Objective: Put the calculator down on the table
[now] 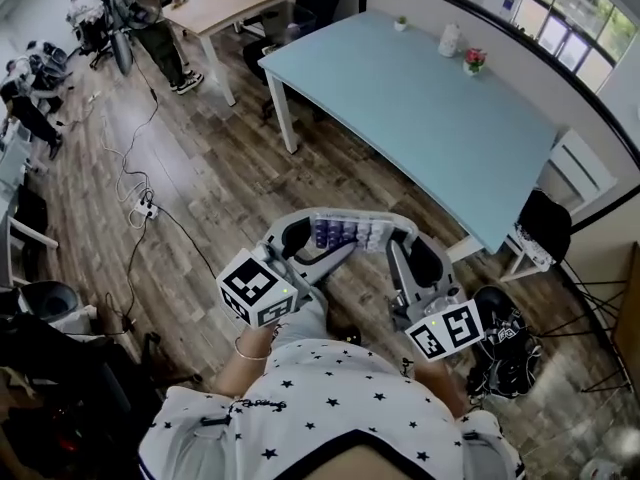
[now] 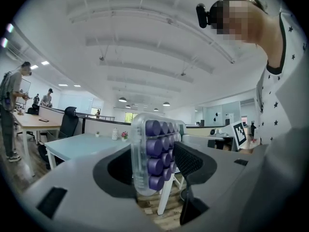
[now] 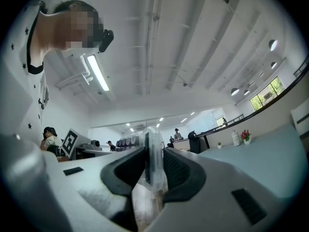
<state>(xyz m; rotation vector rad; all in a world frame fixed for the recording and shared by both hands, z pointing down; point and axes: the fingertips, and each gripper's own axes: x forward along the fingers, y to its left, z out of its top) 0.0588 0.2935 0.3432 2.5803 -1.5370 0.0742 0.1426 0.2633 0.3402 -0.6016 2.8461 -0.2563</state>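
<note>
The calculator [image 1: 350,233], a clear case with rows of purple keys, hangs in the air over the wooden floor, held at both ends. My left gripper [image 1: 320,238] is shut on its left end; in the left gripper view the calculator [image 2: 152,151] stands on edge between the pads, keys towards the right pad [image 2: 187,159]. My right gripper [image 1: 392,238] is shut on the other end; in the right gripper view the calculator [image 3: 153,153] shows edge-on, pinched between the pads. The light blue table [image 1: 430,98] lies ahead of both grippers.
A small flower pot [image 1: 474,61], a white bottle [image 1: 449,40] and a tiny plant [image 1: 400,23] stand at the table's far side. A black bag [image 1: 505,340] lies on the floor at right. Cables and a power strip [image 1: 147,208] trail at left. People stand near a wooden desk [image 1: 215,3].
</note>
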